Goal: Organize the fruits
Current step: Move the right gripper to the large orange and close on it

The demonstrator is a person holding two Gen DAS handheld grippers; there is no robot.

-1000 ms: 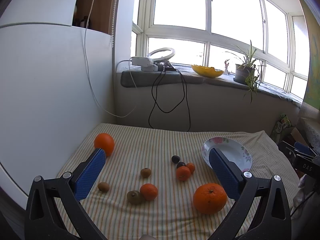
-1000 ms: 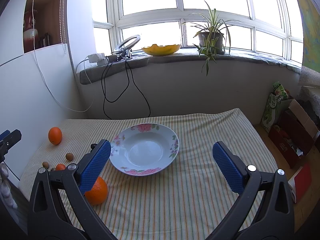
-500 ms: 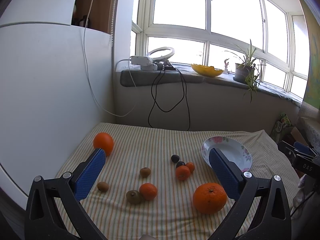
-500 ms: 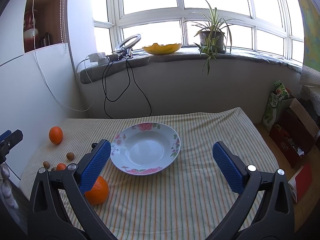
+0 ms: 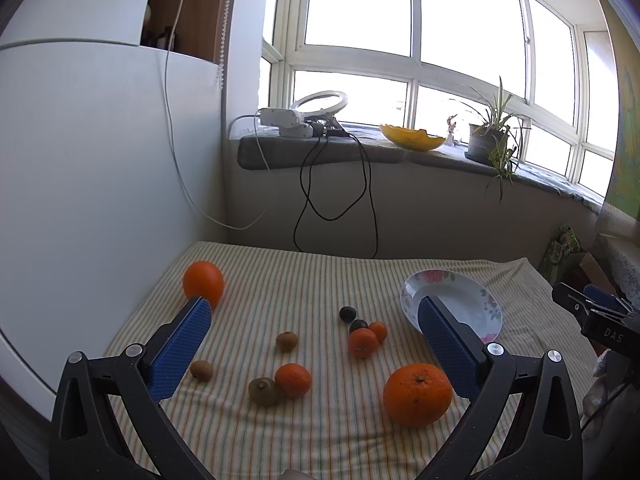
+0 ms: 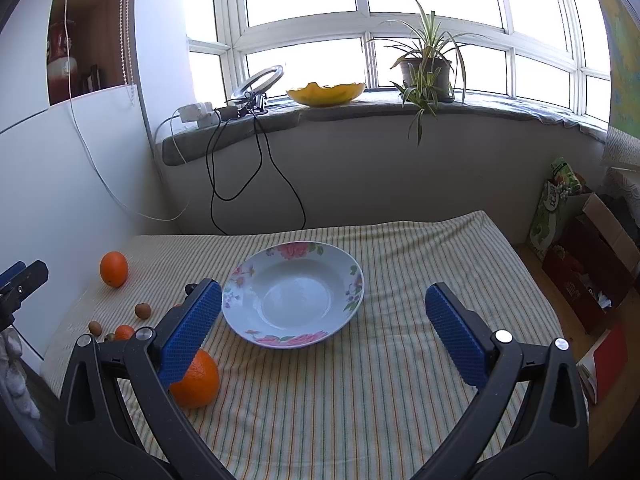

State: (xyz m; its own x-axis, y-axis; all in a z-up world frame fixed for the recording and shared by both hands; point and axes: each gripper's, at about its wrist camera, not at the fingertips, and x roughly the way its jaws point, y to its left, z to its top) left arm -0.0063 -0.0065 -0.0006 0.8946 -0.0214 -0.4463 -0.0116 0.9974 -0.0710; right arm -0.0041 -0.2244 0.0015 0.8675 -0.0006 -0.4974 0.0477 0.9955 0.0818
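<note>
Fruit lies scattered on a striped tablecloth (image 5: 304, 280). A large orange (image 5: 417, 394) rests near the front, another orange (image 5: 203, 282) at the far left. Small tangerines (image 5: 362, 342), kiwis (image 5: 264, 391) and dark plums (image 5: 347, 313) sit in the middle. A white floral plate (image 6: 294, 294) stands empty, seen too in the left wrist view as the plate (image 5: 460, 300). My left gripper (image 5: 316, 320) hovers open over the fruit. My right gripper (image 6: 324, 312) is open in front of the plate, with the large orange (image 6: 196, 380) beside its left finger.
A white panel (image 5: 100, 180) walls the left side. Cables (image 5: 332, 200) hang from the windowsill, which carries a yellow bowl (image 6: 326, 94) and a potted plant (image 6: 426, 68). Boxes and bags (image 6: 580, 260) stand on the floor beyond the table's right edge.
Both views have shifted only slightly; the right gripper's view has drifted a little so the plate sits marginally further right. Nothing was grasped or moved.
</note>
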